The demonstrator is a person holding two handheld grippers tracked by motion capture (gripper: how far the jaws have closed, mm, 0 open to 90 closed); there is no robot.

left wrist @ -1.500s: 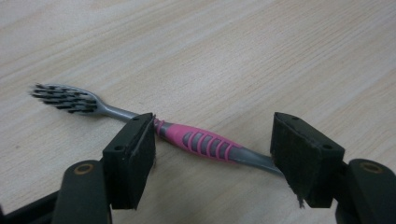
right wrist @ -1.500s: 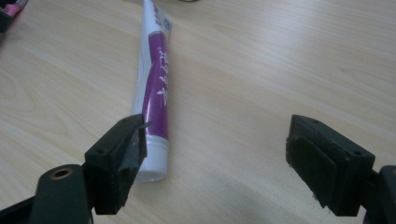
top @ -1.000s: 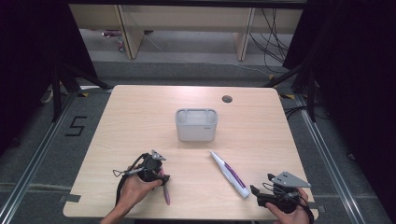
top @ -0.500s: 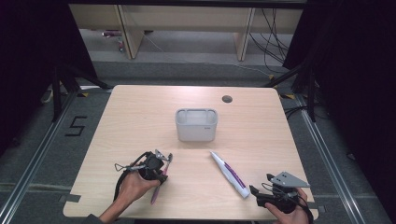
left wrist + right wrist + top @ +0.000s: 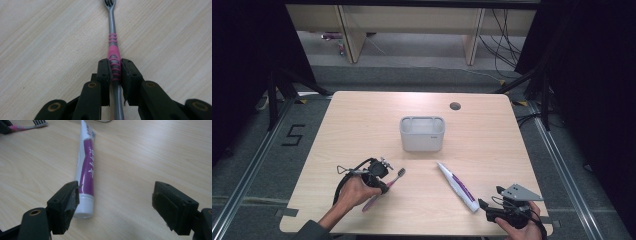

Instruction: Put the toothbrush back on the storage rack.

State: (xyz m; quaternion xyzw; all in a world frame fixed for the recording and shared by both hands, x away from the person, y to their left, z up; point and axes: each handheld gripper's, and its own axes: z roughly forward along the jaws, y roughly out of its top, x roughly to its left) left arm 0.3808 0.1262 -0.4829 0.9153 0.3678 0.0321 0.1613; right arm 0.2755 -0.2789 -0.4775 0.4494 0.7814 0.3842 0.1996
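Now gripped: the left gripper (image 5: 116, 71) has just been closing its jaws, and they now pinch the pink-and-grey toothbrush (image 5: 113, 47) by its ribbed handle, low over the light wooden worktop (image 5: 362, 125). In the high view the toothbrush (image 5: 387, 187) sits at the near left, its bristled head pointing up and right toward the middle of the worktop, where the small grey holder box (image 5: 422, 133) stands with nothing visible in it. Whether the brush has left the wood cannot be told. The right gripper (image 5: 117, 205) waits at the near right corner with jaws wide, holding nothing, the cap end of the white-and-purple toothpaste tube (image 5: 86, 167) lying just beside its left jaw. Judged from this layout, the work is at an early stage: 1 of 2 items is grasped, neither is in the box, and the carry to the box, the drop and the tube's pickup all seem to remain.
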